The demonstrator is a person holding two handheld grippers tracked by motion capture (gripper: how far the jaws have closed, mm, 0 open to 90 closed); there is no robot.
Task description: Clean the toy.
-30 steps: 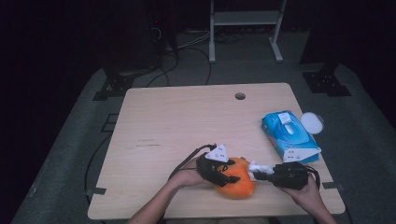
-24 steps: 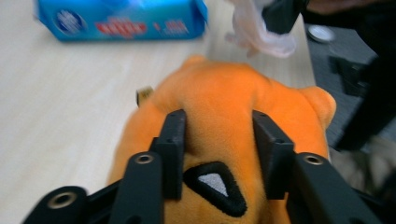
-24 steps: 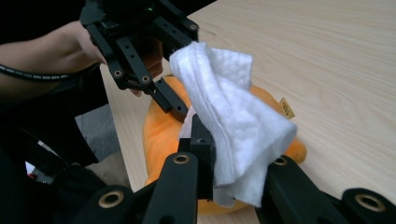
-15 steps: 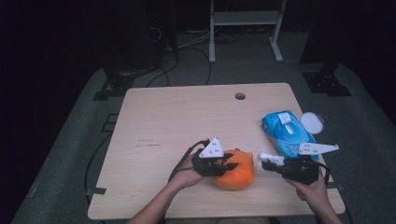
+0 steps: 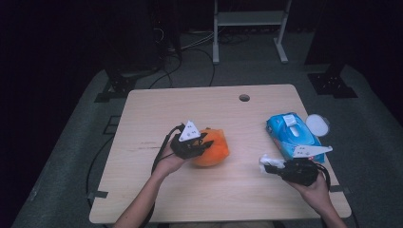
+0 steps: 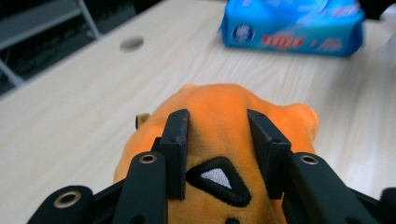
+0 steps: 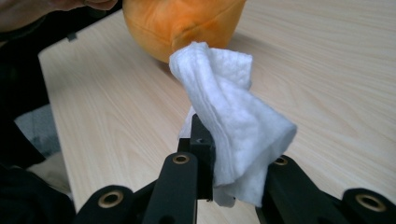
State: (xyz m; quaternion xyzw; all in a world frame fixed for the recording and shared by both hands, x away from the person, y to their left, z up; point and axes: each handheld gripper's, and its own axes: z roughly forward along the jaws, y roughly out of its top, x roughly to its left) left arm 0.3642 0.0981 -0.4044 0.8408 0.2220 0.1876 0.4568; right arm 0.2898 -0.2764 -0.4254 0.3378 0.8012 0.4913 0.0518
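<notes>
Orange plush toy (image 5: 212,147), rounded, soft fabric, with a black-edged embroidered triangle on its face: lies on the pale wooden table (image 5: 157,114) at centre of the high view, slightly left of the middle. Left gripper (image 5: 202,142) is clenched on it; in the left gripper view both black jaws press into the plush on either side of the triangle. Its jaws have just been closing, with the toy between them.

Right gripper (image 5: 267,166), lower right of the high view, is clamped on a crumpled white wet wipe (image 7: 231,112), which bunches out beyond the jaw tips. A blue plastic wipes packet (image 5: 291,134) sits just above that gripper, near the table's right edge.

Governing relation: the toy lies left of the wipe, apart from it across bare table, with the right gripper pointing leftward at it. Judgement: wiping the toy requires a leftward advance of the right gripper while the left steadies the plush.
</notes>
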